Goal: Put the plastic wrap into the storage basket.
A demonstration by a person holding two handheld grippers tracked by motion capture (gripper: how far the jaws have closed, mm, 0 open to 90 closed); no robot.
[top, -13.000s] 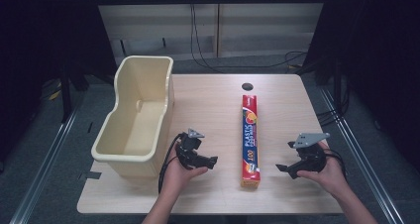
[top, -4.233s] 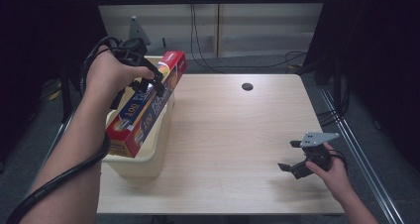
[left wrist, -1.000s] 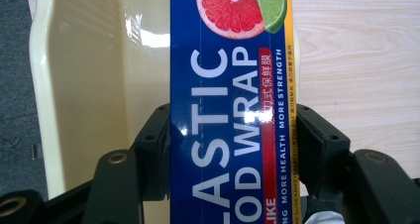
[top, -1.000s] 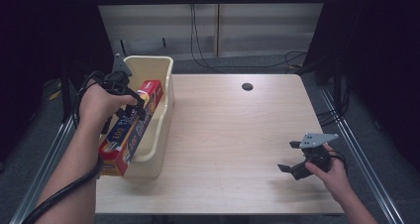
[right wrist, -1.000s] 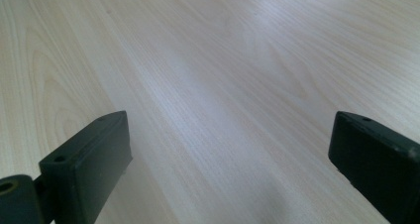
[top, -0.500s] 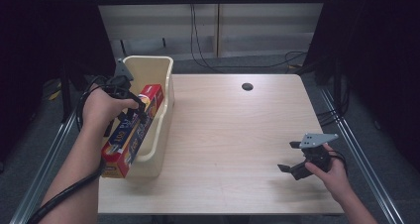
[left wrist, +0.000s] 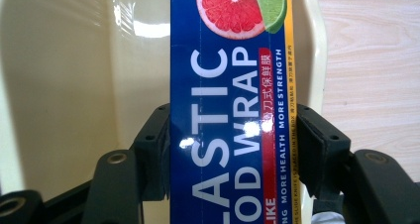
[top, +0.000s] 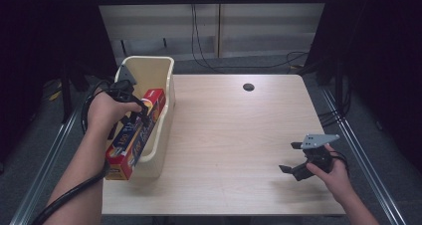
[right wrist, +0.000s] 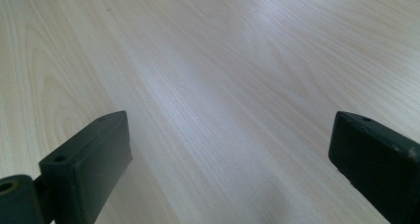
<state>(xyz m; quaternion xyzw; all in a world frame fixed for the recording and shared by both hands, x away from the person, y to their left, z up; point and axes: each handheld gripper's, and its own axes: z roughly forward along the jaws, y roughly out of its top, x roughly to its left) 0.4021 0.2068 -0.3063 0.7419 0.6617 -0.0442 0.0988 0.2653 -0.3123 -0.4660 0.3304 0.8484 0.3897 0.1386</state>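
The plastic wrap box (top: 134, 133) sat clamped across its width in my left gripper (top: 130, 104), tilted over the cream bin (top: 160, 65) at the table's 9 o'clock edge. Its long axis ran from about 1 o'clock, where the red far end stood just above the rim, down to 7 o'clock, where the near end hung out past the bin's front corner. In the left gripper view the box (left wrist: 230, 105) ran straight away between the two black jaws, both pads pressed flat on its long sides, with the bin's inner wall (left wrist: 64, 85) to its left and the rim to its right. That was the relation I judged the coming move to turn on: the box lay lengthwise along the bin, so the near end had to drop and slide inward before the jaws let go.

The box was a long, narrow carton, deep blue on its face with white lettering reading plastic food wrap, a cut grapefruit and lime pictured near the far end, a yellow stripe down one side and red end panels.

My left hand (top: 107, 113) was the only one near it. My right gripper (top: 293, 160) rested well apart at the table's (top: 234, 135) 4 o'clock, jaws spread and empty over bare wood (right wrist: 223, 85).
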